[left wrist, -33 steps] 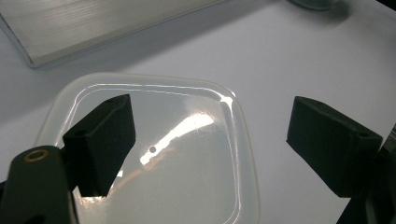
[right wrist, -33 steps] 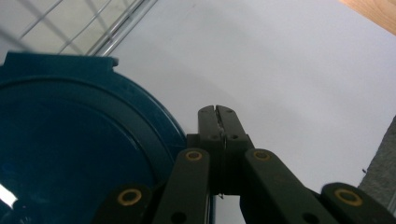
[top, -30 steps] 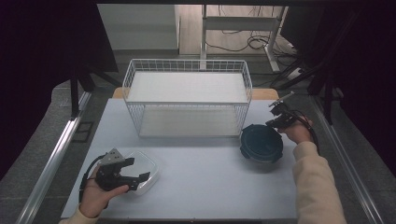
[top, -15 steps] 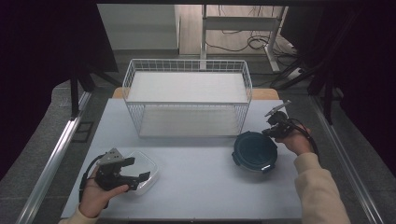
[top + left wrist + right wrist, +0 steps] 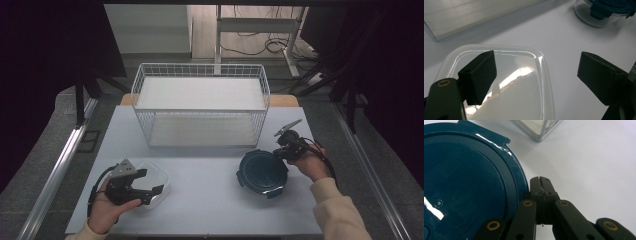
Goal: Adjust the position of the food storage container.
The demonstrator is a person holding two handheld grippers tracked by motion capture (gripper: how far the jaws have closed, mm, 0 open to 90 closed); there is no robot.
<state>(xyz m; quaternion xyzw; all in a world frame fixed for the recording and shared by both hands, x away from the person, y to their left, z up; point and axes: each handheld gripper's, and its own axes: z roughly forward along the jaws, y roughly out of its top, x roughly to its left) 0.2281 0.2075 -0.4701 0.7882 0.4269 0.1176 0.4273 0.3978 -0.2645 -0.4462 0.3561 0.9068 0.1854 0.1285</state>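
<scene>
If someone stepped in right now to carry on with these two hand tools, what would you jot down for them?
Left gripper: jaws open, poised over the clear square lid, gripping nothing.
Right gripper: jaws shut with nothing between them, their side against the rim of the dark blue round lid, which sits on a clear round container.
Both lie on the white table in front of the wire basket, which has no items inside.
Done: nothing is in the basket yet.
Left, probably: take hold of the clear lid and deal with the blue-lidded container; where they belong I cannot tell.
</scene>
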